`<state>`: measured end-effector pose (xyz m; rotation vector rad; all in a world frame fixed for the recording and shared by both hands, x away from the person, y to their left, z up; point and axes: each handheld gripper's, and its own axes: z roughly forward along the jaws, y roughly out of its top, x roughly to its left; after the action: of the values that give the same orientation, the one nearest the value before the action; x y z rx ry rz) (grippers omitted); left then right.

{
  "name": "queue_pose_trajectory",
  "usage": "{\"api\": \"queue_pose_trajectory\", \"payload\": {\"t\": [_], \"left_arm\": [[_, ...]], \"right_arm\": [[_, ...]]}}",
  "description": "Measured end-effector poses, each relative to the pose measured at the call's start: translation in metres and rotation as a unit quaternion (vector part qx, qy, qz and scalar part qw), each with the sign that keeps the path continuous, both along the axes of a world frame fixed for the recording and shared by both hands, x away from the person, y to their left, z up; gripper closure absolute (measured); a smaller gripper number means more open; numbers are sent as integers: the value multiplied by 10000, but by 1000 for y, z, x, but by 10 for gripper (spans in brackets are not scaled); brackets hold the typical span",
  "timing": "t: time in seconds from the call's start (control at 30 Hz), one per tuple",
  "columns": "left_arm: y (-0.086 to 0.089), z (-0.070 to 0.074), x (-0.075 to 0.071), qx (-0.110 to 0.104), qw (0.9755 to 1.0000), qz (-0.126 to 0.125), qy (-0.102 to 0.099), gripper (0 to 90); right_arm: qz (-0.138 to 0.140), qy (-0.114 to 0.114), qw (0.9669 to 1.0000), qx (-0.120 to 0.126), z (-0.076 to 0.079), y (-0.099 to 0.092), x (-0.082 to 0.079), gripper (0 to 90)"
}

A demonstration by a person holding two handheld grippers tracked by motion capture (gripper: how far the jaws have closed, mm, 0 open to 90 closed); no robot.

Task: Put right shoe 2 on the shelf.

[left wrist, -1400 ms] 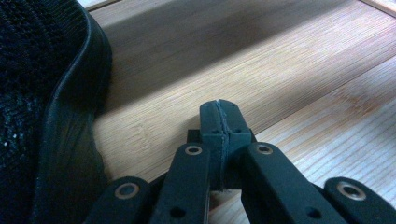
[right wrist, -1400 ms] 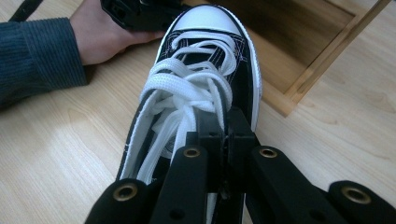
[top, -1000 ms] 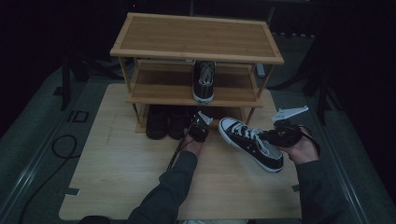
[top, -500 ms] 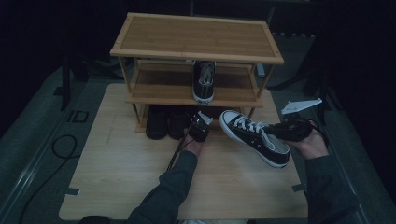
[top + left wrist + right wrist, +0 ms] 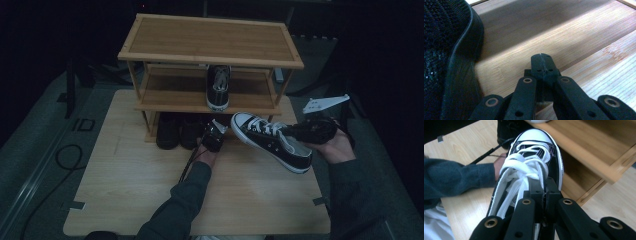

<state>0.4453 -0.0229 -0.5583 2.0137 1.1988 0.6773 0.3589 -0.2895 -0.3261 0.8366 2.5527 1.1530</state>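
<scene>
Above table [image 5: 150,200], my right gripper [image 5: 543,195] pinches sneaker [image 5: 272,141] by soft collar (light, floppy canvas); left gripper [image 5: 541,66] pressed together, empty.

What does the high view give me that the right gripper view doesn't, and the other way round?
High view alone: the whole shoe rack, a second sneaker on its middle shelf, and the left gripper low by the dark shoes. Right gripper view alone: the jaws shut on the sneaker's collar, laces close up. Both: the black-and-white sneaker held by the right gripper, toe toward the rack.
</scene>
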Motion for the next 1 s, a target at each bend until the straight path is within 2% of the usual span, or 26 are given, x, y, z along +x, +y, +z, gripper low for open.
{"api": "queue_pose_trajectory", "payload": {"t": [0.27,0.4,0.53,0.7,1.0], "left_arm": [[0,0,0,14,10000,14,-12,900],[0,0,0,6,10000,5,-8,900],[0,0,0,10,10000,7,-13,900],[0,0,0,19,10000,1,-10,900],[0,0,0,12,10000,-2,4,900]], "right_arm": [[-78,-134,9999,15,16,3,10,878],[-86,-192,9995,241,23,-3,9,879],[-265,-274,9990,246,30,-6,12,879],[-326,-266,9990,163,30,-1,21,879],[-568,-351,9973,321,31,12,39,880]]}}
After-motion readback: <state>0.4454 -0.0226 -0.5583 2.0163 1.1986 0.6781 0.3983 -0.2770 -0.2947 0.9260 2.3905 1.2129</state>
